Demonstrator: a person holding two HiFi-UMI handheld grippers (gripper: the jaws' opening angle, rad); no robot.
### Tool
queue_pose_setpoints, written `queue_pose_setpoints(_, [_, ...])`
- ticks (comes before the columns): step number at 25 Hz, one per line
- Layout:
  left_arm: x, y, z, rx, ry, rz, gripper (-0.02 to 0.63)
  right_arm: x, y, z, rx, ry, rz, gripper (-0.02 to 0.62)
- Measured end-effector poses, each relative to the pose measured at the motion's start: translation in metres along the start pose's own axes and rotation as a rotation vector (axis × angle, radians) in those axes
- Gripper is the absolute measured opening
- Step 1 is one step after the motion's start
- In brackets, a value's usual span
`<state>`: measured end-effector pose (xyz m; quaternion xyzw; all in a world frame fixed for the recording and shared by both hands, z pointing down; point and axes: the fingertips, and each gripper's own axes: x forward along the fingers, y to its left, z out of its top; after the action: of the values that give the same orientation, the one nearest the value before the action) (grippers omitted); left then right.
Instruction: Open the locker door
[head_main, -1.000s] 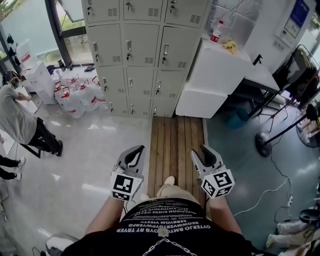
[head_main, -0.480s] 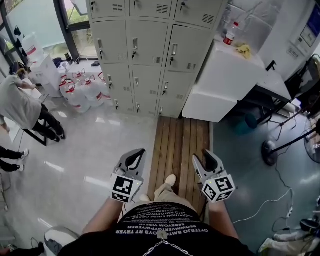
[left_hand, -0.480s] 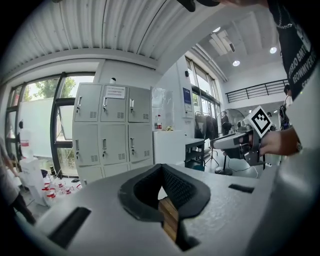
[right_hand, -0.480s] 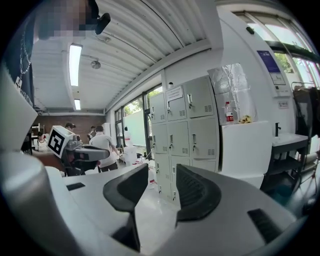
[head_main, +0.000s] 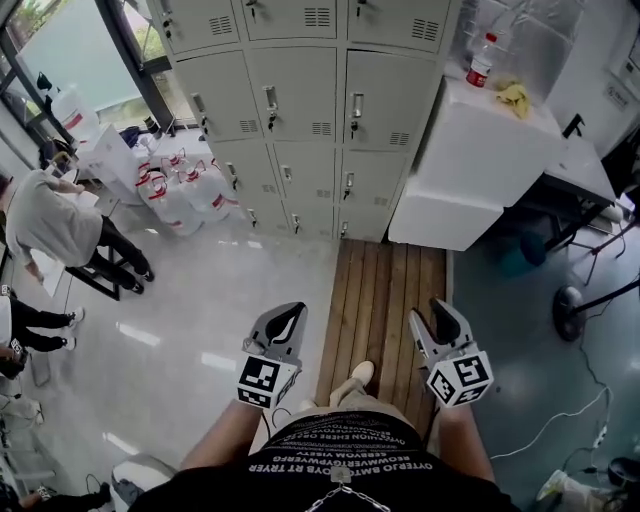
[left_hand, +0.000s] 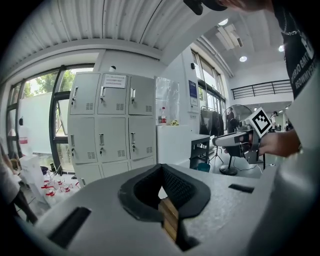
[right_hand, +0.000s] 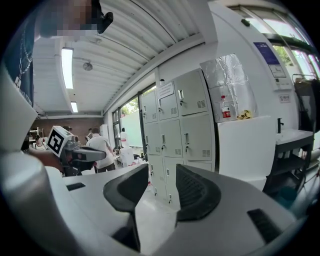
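near the brown wooden floor planks (head_main: 385, 285), the left gripper (head_main: 291, 312) is clenched on nothing, the right gripper (head_main: 441, 308) spread and empty; the grey metal locker bank (head_main: 305, 95) stands well ahead, doors closed

Matt grey metal lockers (head_main: 300, 95) stand on glossy pale tiles (head_main: 200, 290) beside a slatted wooden walkway (head_main: 385, 290).

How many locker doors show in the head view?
12 locker doors, all shut, in three columns by four rows: the top row is cut by the frame's upper edge, and the bottom row sits at the floor. More may lie above the frame.
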<state>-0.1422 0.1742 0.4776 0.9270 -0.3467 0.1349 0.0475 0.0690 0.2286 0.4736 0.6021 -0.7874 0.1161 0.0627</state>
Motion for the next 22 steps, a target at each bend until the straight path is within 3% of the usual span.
queue_pose_setpoints(16, [0.137,-0.016,0.049,0.016,0.007,0.026,-0.008,0.041,-0.15,0.018,0.022,-0.005,0.032,0.143])
queue_pose_setpoints(22, [0.147,-0.019,0.05,0.018,0.027,0.042,-0.008,0.053,-0.163,0.034,0.019,-0.029,0.062,0.141])
